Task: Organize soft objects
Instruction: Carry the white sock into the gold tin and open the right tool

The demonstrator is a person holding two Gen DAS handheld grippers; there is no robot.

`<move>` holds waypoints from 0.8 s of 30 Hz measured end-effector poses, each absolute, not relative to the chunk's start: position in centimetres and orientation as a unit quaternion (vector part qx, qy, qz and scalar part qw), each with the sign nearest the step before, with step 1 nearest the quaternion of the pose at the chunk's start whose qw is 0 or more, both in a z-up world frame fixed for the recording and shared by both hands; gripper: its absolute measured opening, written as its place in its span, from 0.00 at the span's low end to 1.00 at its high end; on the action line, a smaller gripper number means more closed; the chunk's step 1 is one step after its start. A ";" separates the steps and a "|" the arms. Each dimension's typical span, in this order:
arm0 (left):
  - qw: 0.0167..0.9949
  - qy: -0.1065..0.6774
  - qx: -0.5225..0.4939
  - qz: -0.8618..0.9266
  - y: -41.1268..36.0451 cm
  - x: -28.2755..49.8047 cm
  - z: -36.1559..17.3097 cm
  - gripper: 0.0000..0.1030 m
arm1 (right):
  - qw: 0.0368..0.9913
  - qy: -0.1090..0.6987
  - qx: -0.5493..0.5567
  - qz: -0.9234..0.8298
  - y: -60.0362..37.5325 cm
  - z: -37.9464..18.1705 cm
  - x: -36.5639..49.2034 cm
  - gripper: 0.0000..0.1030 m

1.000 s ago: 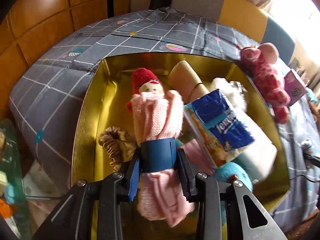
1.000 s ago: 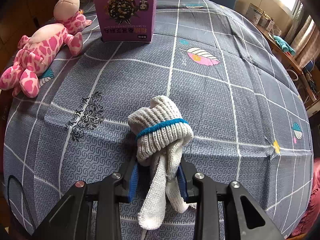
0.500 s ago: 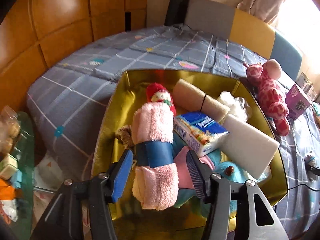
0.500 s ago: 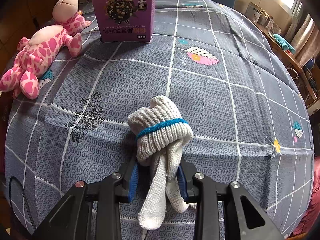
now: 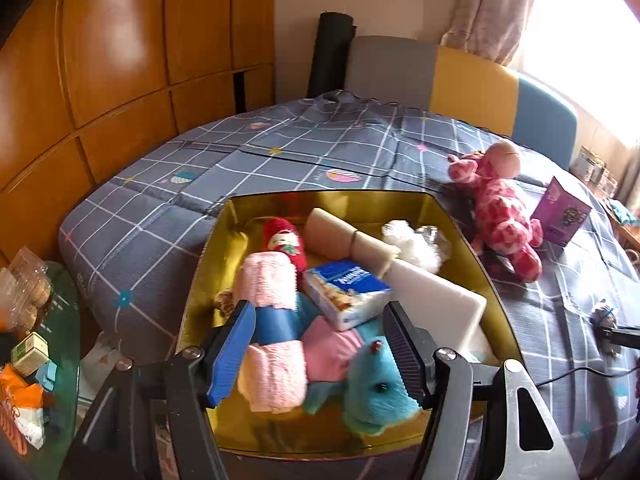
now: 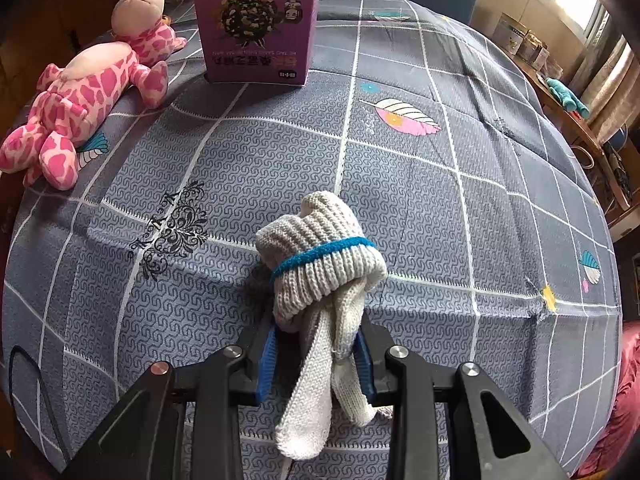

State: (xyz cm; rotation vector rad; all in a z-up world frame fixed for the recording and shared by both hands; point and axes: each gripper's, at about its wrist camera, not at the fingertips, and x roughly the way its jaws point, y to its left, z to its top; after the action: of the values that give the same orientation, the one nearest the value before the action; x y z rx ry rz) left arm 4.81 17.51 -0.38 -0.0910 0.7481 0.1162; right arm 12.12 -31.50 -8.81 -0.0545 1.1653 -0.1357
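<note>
A gold box (image 5: 200,280) on the bed holds a rolled pink towel with a blue band (image 5: 272,308), a red-capped doll (image 5: 282,240), a tissue pack (image 5: 346,294), a beige roll (image 5: 348,238), a white foam block (image 5: 436,304), white fluff (image 5: 416,242) and a turquoise plush (image 5: 372,396). My left gripper (image 5: 320,350) hangs above the box, its jaws opening, clear of the towel that lies below them. My right gripper (image 6: 316,356) is shut on a cream knitted glove with a blue stripe (image 6: 320,268), just above the grey checked bedspread (image 6: 440,200).
A pink spotted giraffe plush (image 6: 84,96) and a purple carton (image 6: 258,26) sit on the bedspread beyond the glove; both also show right of the box, giraffe plush (image 5: 500,208) and carton (image 5: 564,210). A glass side table with packets (image 5: 28,344) stands at left. Wooden wall panels (image 5: 120,60) lie behind.
My left gripper let go of the pink towel, which now lies in the box, and it opened wider while pulling up and back. The right gripper and glove stayed still.
</note>
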 end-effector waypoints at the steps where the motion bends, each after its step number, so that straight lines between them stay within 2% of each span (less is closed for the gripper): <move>1: 0.929 0.365 -0.044 0.053 17.3 4.7 -0.3 0.65 | 0.833 0.550 -0.028 -0.064 -31.5 -8.8 12.1 0.32; 17: 0.926 0.375 -0.041 0.024 15.6 4.3 -0.9 0.65 | 0.833 0.546 -0.060 -0.067 -30.8 -8.7 11.7 0.31; 24: 0.926 0.375 -0.044 0.021 15.7 4.3 -0.9 0.65 | 0.841 0.536 -0.028 -0.074 -30.6 -7.5 11.4 0.29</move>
State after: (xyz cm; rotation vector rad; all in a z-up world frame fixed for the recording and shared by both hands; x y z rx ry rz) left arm 4.26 15.75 -0.86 -0.0900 0.7681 0.0440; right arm 11.37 -30.59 -7.50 -0.0594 1.1327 -0.1567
